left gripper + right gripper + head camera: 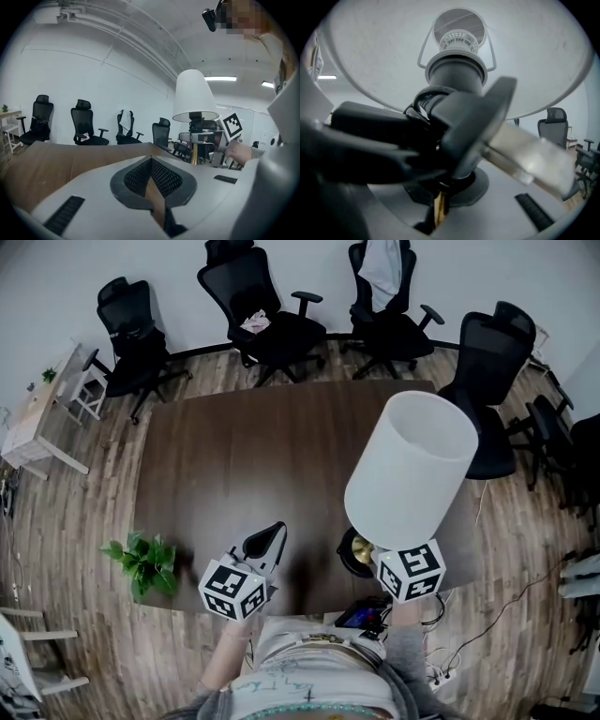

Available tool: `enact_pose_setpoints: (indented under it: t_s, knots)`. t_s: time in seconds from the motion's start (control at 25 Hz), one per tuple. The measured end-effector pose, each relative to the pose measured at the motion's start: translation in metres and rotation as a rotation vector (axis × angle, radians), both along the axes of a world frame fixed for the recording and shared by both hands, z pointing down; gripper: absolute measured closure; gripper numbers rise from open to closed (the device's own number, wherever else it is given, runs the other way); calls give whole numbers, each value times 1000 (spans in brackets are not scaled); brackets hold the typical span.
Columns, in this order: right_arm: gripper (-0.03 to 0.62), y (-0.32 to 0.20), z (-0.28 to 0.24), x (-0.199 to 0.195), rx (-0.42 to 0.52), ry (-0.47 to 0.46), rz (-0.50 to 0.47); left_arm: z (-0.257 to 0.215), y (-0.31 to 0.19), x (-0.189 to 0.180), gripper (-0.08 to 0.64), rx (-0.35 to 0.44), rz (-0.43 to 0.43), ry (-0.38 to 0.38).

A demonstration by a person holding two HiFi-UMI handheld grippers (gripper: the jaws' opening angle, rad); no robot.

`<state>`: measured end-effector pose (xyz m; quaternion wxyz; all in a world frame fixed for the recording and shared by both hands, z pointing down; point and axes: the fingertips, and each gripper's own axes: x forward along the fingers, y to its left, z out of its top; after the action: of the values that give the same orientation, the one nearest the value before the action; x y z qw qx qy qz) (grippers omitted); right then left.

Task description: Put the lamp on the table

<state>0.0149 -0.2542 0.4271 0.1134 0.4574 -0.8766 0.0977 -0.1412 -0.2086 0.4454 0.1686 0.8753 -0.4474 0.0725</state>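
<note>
The lamp has a tall white shade [412,470] and a brass stem [439,206] on a dark round base [354,554]. It stands upright over the front right part of the dark wooden table [244,446]; I cannot tell whether the base rests on it. My right gripper [440,197] is shut on the stem just under the shade, and its marker cube [410,570] shows below the shade. My left gripper [270,535] hovers over the table's front edge to the lamp's left, shut and holding nothing. The left gripper view shows the lamp's shade [194,96] to the right of its shut gripper [151,161].
Several black office chairs [272,320] ring the table's far side and right end [492,381]. A green potted plant [145,561] sits by the table's front left corner. A light desk [37,418] stands at the far left. Cables and a power strip [441,676] lie on the floor at front right.
</note>
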Motion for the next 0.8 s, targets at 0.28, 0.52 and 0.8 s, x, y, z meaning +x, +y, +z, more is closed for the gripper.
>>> enact_pose_setpoints:
  t_s: [0.28, 0.52, 0.8]
  knots:
    - [574, -8, 17, -34, -30, 18, -10, 12, -2, -6, 549, -30, 66, 18]
    - [574, -13, 29, -59, -52, 17, -44, 19, 2, -8, 549, -54, 83, 28]
    - [574, -16, 46, -78, -84, 23, -76, 20, 0, -17, 549, -51, 66, 32]
